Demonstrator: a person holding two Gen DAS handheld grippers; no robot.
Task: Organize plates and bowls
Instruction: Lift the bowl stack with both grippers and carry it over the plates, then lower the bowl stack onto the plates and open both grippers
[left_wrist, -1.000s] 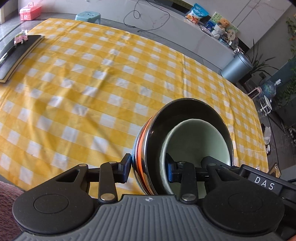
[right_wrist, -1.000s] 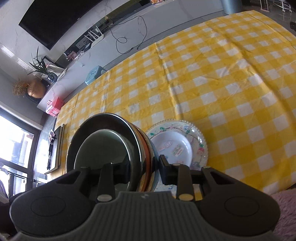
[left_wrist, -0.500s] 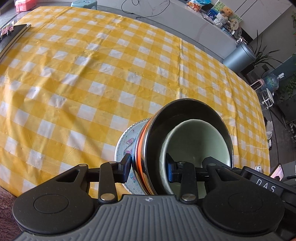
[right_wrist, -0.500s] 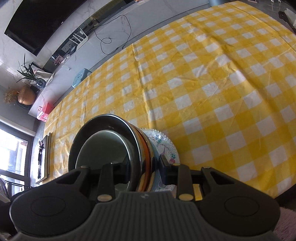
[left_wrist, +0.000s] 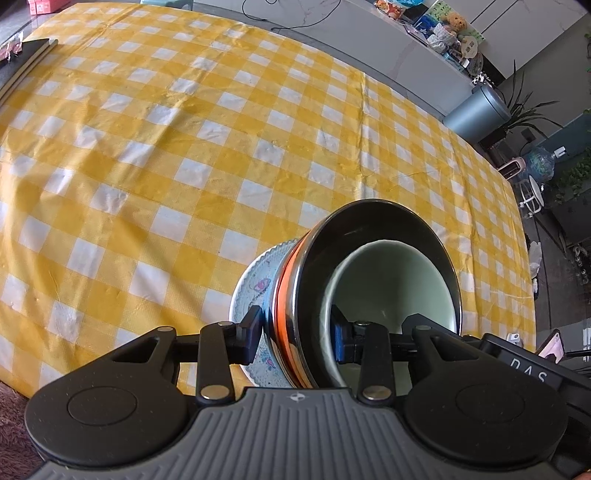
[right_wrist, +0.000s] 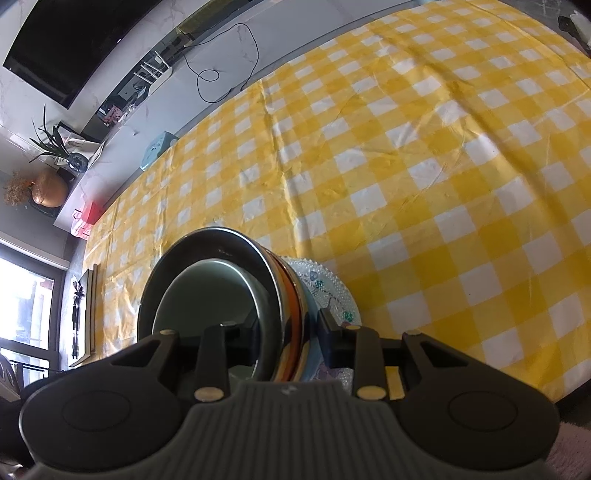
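Note:
A steel bowl (left_wrist: 332, 240) with an orange band holds a pale green bowl (left_wrist: 399, 280) nested inside it. The stack is tipped on its side between both grippers, over a patterned glass plate (left_wrist: 251, 280) on the yellow checked tablecloth (left_wrist: 184, 147). My left gripper (left_wrist: 295, 338) is shut on the stack's rim, one finger outside the steel wall and the blue pad inside the green bowl. My right gripper (right_wrist: 291, 336) is shut on the opposite rim of the steel bowl (right_wrist: 207, 251); the green bowl (right_wrist: 207, 295) and plate (right_wrist: 328, 284) show there too. Whether the bowls touch the plate is hidden.
The plate lies near the table's front edge. A dark flat board (left_wrist: 22, 55) rests at the far left of the cloth (right_wrist: 406, 166). Beyond the table stand a grey bin (left_wrist: 476, 110), a pink box (right_wrist: 88, 214) and a low cabinet with clutter.
Both grippers sank with the bowl stack and tipped downward. The plate came into the left wrist view, and in the right wrist view the bowls now cover more of it.

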